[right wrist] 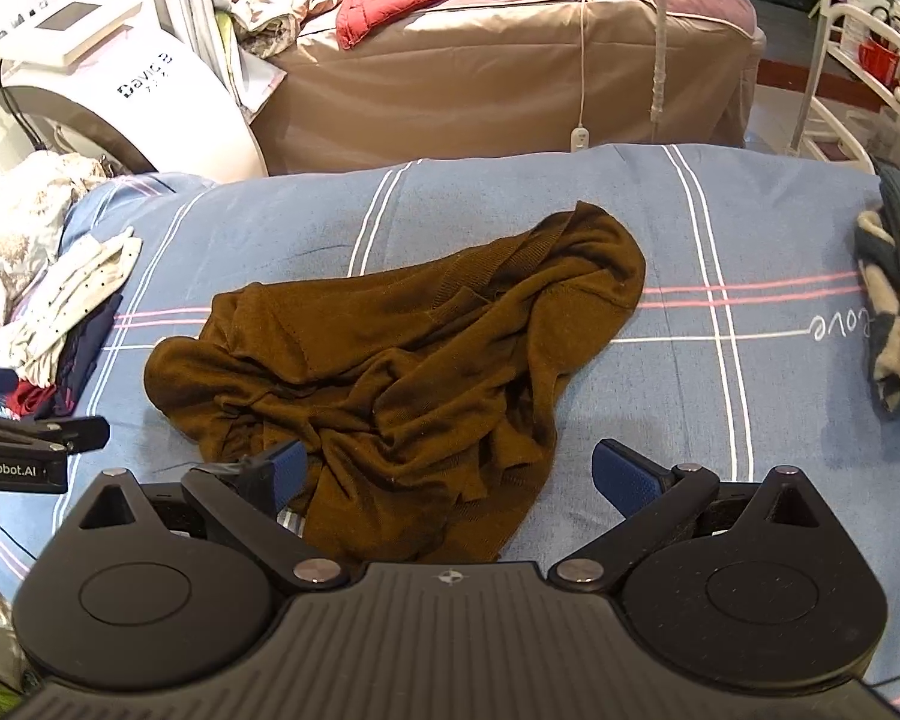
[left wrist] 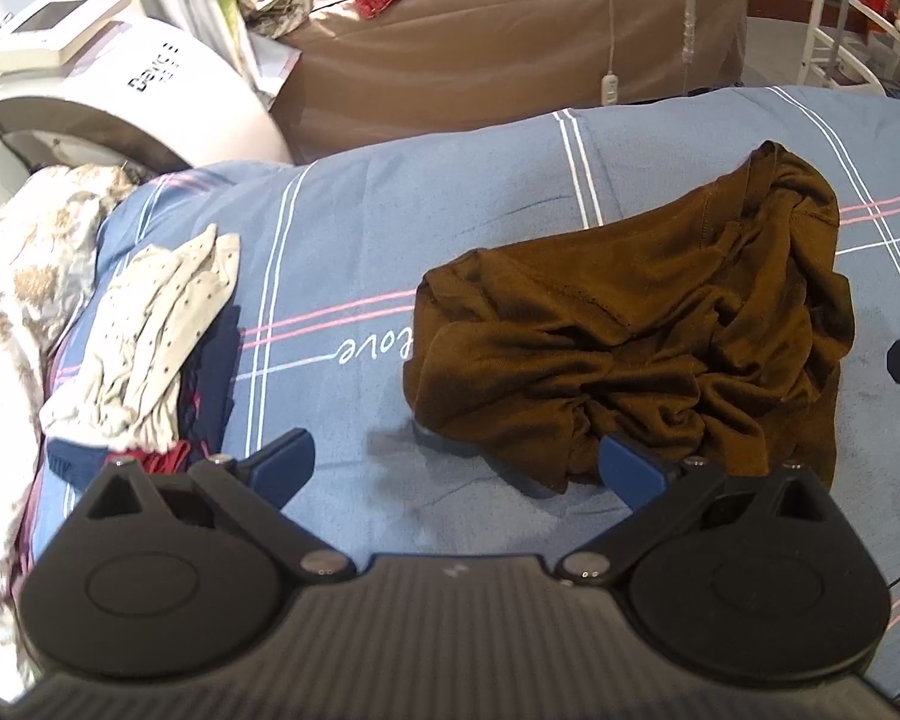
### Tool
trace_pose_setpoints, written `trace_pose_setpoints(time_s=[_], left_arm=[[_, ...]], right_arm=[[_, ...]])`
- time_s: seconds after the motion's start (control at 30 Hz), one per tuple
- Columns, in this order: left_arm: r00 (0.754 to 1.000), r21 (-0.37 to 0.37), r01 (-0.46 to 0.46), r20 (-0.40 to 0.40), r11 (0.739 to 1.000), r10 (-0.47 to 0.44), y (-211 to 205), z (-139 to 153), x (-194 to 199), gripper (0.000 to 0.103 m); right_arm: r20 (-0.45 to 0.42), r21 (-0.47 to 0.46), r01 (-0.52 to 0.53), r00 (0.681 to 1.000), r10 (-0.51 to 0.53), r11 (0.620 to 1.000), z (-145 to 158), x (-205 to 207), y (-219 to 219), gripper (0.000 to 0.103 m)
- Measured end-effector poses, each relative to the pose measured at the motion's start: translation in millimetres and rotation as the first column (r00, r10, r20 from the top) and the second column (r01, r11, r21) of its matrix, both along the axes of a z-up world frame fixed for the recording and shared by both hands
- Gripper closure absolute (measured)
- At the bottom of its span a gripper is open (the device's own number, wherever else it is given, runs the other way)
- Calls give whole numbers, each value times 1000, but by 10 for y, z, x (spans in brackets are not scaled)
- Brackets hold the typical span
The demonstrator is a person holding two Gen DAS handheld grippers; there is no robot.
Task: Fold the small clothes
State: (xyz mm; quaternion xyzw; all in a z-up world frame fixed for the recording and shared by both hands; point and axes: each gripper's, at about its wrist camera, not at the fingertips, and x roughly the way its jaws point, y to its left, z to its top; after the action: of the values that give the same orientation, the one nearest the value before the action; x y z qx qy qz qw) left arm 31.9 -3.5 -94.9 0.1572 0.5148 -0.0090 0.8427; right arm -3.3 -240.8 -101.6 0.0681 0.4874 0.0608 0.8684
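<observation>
A crumpled brown garment (left wrist: 648, 324) lies on the blue striped bedsheet (left wrist: 342, 252); it also shows in the right wrist view (right wrist: 402, 354). My left gripper (left wrist: 456, 468) is open just before the garment's near left edge, its right finger touching the cloth. My right gripper (right wrist: 450, 474) is open over the garment's near edge, with cloth lying between its jaws. The left gripper also shows at the left edge of the right wrist view (right wrist: 42, 438).
A stack of folded clothes, topped by a white dotted one (left wrist: 150, 336), sits at the sheet's left. A checkered dark-and-cream cloth (right wrist: 894, 306) lies at the right. A floral blanket (left wrist: 12, 276), a white machine (left wrist: 120, 96) and a covered bed (right wrist: 498, 66) stand behind.
</observation>
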Motion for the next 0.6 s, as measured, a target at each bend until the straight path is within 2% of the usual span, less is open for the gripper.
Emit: trace_pose_setpoints(time_s=[0.13,0.2,0.3,0.43,0.6], left_arm=[[996,-19,83,26,996,-83,8,-86,107,0],[992,5,116,40,993,-116,-7,-134,162,0],[986,14,160,47,987,-161,-39,-186,243,0],[986,26,163,14,986,-164,-89,-237,381,0],[982,31,186,14,982,-186,-135,-222,546,0]], right_arm=[[-11,18,1,1000,-1,1000,-62,114,-7,0],[-6,28,5,1000,-5,1000,-78,161,-21,0],[-11,-4,-13,1000,12,1000,-87,248,1,0],[0,-13,-55,998,55,998,-21,392,-7,0],[35,-23,-97,995,98,995,117,699,-91,0]])
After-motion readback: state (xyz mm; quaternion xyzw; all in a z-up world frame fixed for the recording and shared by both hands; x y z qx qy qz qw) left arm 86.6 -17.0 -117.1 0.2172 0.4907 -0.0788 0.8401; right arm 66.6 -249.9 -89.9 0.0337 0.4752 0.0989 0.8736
